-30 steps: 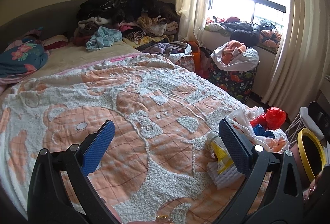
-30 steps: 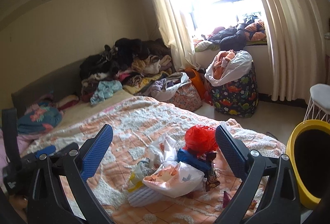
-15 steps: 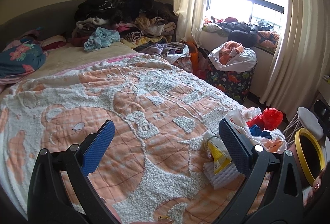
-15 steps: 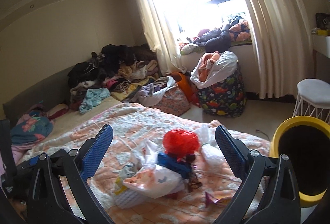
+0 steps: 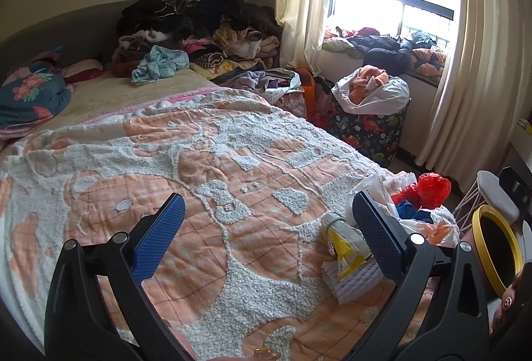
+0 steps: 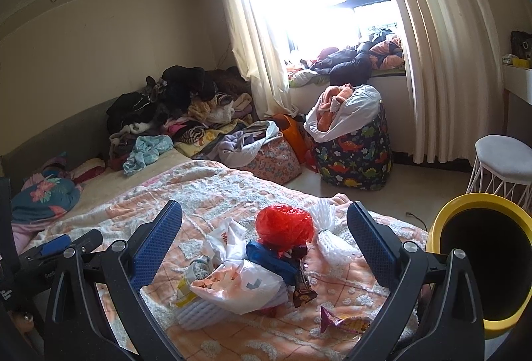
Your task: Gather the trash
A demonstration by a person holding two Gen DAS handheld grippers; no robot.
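Sunlit, cluttered bedroom: on an orange-and-white bedspread (image 6: 232,191), a trash pile (image 6: 252,271) lies near a yellow bin (image 6: 442,221), between the spread, empty fingers of my right gripper (image 6: 264,239), my left gripper (image 5: 266,228) equally open.

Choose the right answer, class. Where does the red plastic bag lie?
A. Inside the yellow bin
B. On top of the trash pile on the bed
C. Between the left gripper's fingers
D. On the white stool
B: the red bag sits on top of the trash pile on the bed, apart from the yellow bin, and both grippers are open and hold nothing.
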